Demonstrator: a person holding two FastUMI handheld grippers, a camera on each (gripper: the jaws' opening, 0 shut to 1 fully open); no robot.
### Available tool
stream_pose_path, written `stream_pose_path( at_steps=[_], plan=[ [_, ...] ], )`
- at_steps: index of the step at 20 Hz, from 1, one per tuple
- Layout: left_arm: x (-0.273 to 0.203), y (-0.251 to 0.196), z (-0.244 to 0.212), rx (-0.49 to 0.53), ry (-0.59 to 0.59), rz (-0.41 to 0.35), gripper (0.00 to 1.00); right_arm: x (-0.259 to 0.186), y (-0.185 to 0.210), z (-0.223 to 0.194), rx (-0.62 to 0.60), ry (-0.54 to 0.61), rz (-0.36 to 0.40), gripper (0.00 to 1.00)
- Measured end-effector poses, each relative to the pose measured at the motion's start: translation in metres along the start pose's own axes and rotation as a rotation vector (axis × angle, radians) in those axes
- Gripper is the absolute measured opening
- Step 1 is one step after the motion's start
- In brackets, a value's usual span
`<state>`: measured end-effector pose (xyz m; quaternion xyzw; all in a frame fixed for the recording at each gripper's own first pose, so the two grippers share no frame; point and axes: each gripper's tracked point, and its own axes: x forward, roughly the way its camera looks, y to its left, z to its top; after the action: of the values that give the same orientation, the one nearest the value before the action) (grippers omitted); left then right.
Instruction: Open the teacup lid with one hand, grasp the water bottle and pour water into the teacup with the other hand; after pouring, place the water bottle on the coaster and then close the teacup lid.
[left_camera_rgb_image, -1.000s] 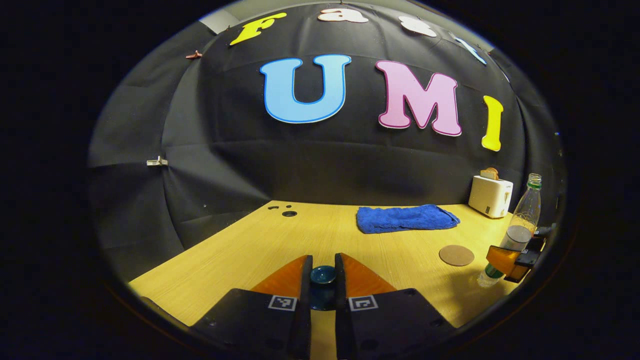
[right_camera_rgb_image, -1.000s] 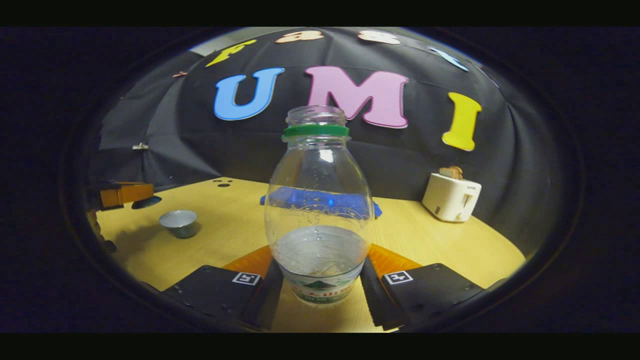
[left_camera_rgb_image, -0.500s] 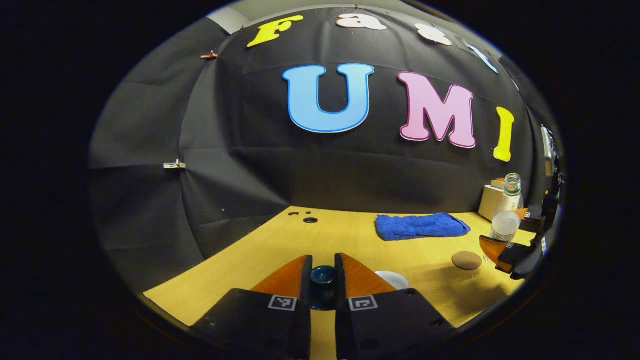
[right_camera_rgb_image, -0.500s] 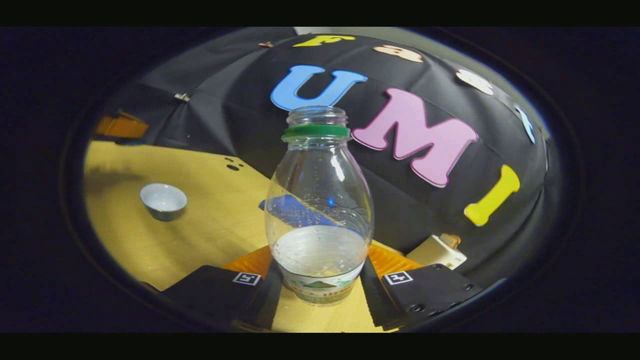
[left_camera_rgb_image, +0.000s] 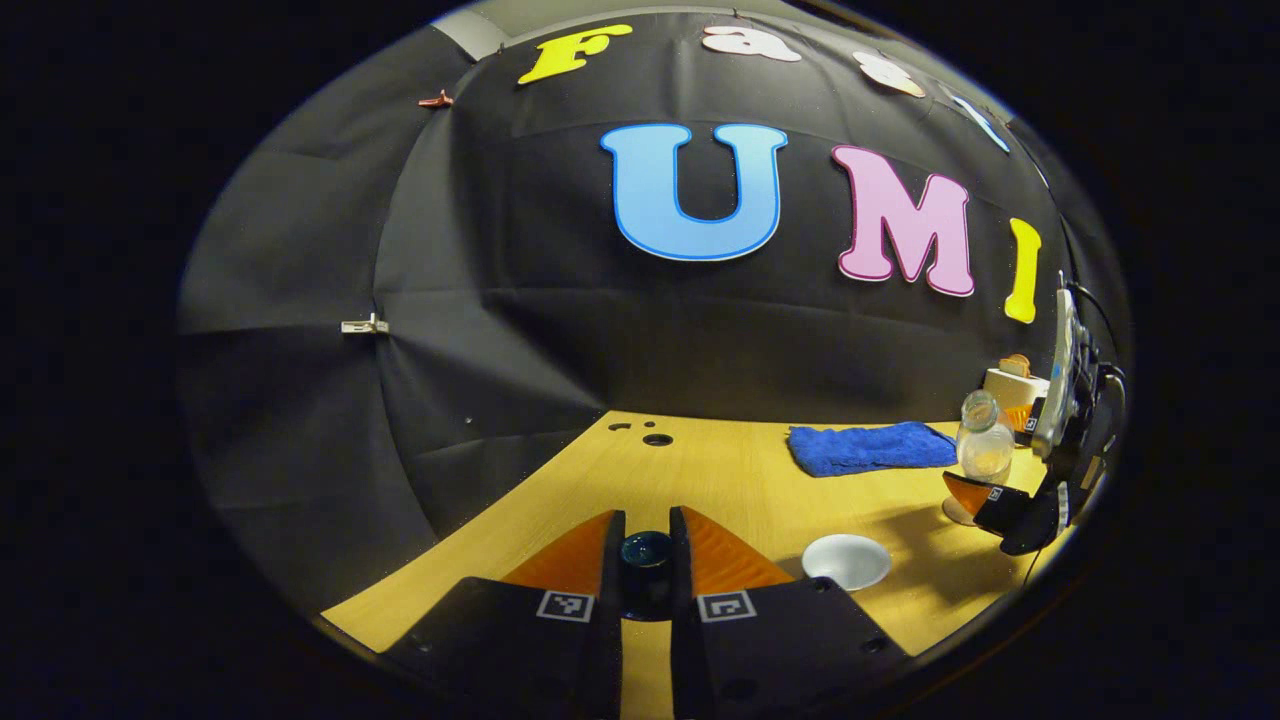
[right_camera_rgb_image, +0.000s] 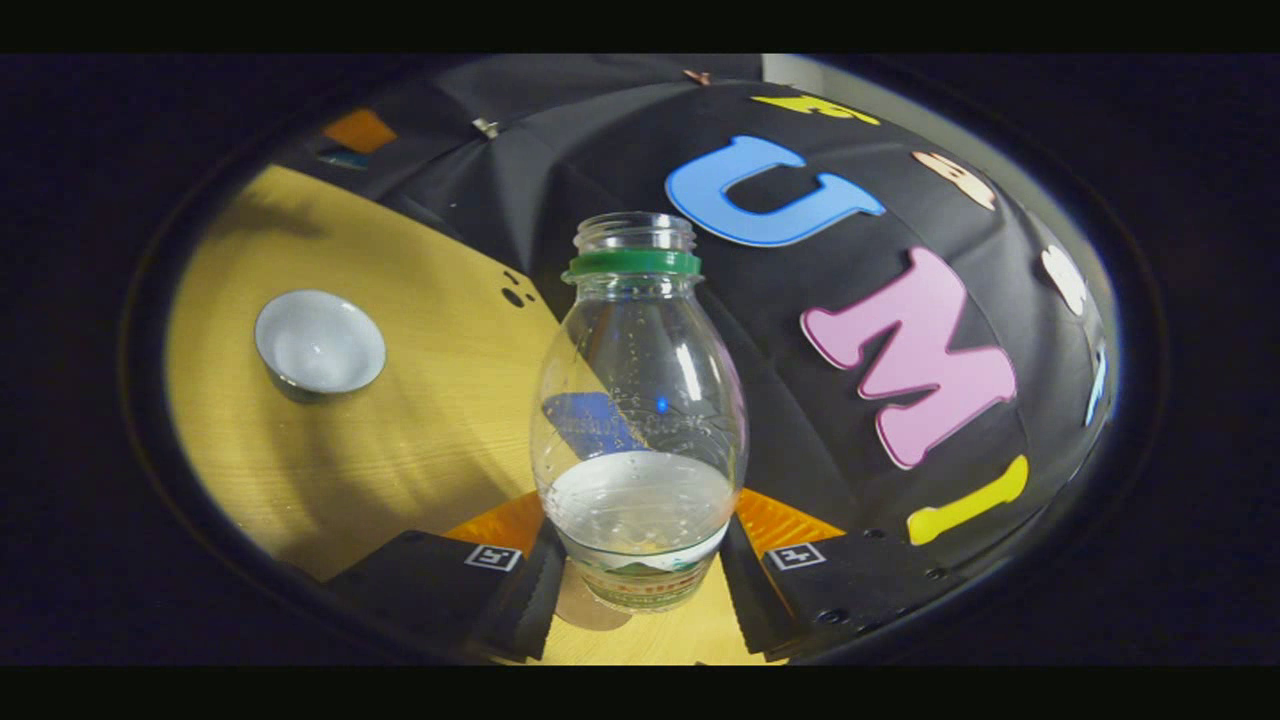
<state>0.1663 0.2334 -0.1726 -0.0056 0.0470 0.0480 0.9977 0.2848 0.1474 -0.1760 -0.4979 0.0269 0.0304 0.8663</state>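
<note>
My left gripper (left_camera_rgb_image: 646, 548) is shut on the dark blue teacup lid (left_camera_rgb_image: 646, 556) and holds it up above the wooden table. The white teacup (left_camera_rgb_image: 846, 560) stands uncovered on the table just to its right; in the right gripper view the teacup (right_camera_rgb_image: 320, 343) lies at the upper left. My right gripper (right_camera_rgb_image: 640, 560) is shut on the clear, capless water bottle (right_camera_rgb_image: 640, 420), which is about a third full and has a green neck ring. The bottle (left_camera_rgb_image: 978, 448) leans toward the cup side, held off the table. Below it shows part of the round brown coaster (right_camera_rgb_image: 588, 610).
A folded blue towel (left_camera_rgb_image: 868, 446) lies at the back of the table, with a white toaster (left_camera_rgb_image: 1012, 384) behind the bottle. Small holes (left_camera_rgb_image: 656, 439) mark the table's far left corner. The black cloth wall closes off the back.
The right gripper has rolled over to the left, tipping the bottle more toward the cup. The left gripper with the lid has swung left, and the teacup has come into its view.
</note>
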Motion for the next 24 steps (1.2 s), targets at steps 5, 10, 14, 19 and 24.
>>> stream_pose_path(
  at_steps=[5, 10, 14, 19, 24],
  plan=[
    [0.013, 0.013, -0.009, 0.010, 0.013, -0.015, 0.23, 0.009, 0.015, 0.006, -0.146, -0.034, 0.015, 0.74],
    [0.022, 0.011, -0.012, 0.015, 0.014, -0.040, 0.23, 0.014, 0.021, 0.010, -0.269, -0.060, 0.009, 0.74],
    [0.025, 0.015, -0.018, 0.028, 0.031, -0.050, 0.24, 0.018, 0.021, 0.008, -0.353, -0.068, 0.004, 0.74],
    [0.022, 0.019, -0.022, -0.005, 0.028, -0.052, 0.20, 0.020, 0.022, 0.015, -0.478, -0.116, 0.001, 0.73],
    [0.015, 0.026, -0.032, 0.004, 0.053, -0.056, 0.27, 0.023, 0.026, 0.021, -0.554, -0.151, 0.013, 0.73]
  ],
)
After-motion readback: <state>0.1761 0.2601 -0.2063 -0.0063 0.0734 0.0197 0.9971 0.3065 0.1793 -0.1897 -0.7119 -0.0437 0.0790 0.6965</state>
